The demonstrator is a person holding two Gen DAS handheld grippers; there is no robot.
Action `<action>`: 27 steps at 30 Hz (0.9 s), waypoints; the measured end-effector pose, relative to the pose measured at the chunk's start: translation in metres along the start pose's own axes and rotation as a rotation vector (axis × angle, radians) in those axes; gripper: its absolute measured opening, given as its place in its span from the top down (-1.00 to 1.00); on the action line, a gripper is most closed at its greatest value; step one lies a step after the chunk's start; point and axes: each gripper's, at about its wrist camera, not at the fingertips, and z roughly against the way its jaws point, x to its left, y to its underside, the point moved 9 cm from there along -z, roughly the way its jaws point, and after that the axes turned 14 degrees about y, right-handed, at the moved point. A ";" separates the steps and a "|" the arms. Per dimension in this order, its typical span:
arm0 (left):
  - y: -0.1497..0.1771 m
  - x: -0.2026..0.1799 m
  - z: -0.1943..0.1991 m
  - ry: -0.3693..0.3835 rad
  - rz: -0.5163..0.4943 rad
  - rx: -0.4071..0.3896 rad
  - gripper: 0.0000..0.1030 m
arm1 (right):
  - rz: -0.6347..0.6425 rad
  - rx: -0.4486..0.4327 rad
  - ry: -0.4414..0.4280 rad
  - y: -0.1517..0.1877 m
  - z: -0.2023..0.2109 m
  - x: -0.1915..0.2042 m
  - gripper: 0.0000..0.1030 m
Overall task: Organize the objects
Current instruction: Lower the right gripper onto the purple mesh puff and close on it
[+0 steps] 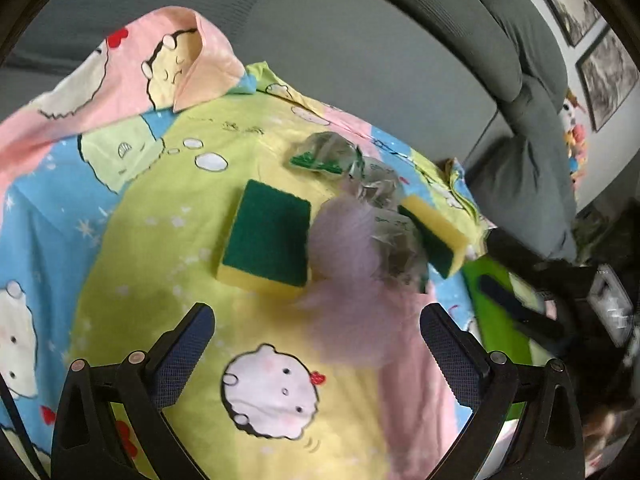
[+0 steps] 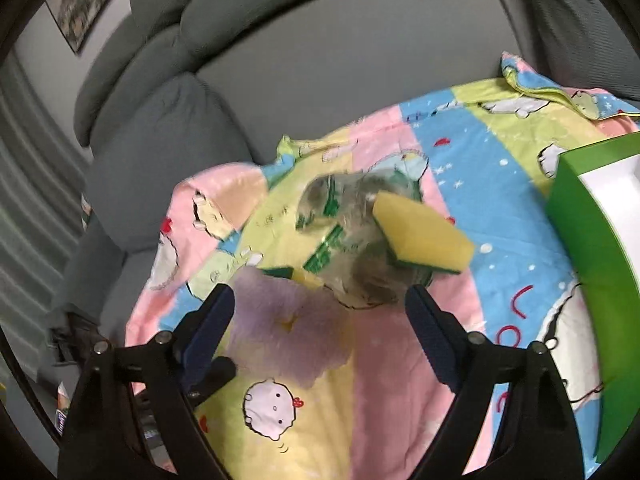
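Cartoon-print blanket [image 1: 140, 240] covers the grey sofa [image 2: 168, 140]. Your left gripper [image 1: 316, 320] and right gripper [image 2: 320, 304] both gape wide, holding nothing. Two sponges [image 1: 268, 240] [image 2: 420, 232], crumpled plastic wrap [image 2: 352, 216] and a lilac fluffy ball [image 1: 344, 248] lie clustered ahead.

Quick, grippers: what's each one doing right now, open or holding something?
Left gripper: open, holding nothing, above the patterned sheet.
Right gripper: open, holding nothing, near the purple fluffy item.
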 end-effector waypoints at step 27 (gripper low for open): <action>0.035 0.020 -0.035 -0.093 0.012 0.142 0.26 | -0.016 0.367 -0.060 0.079 -0.101 0.036 0.57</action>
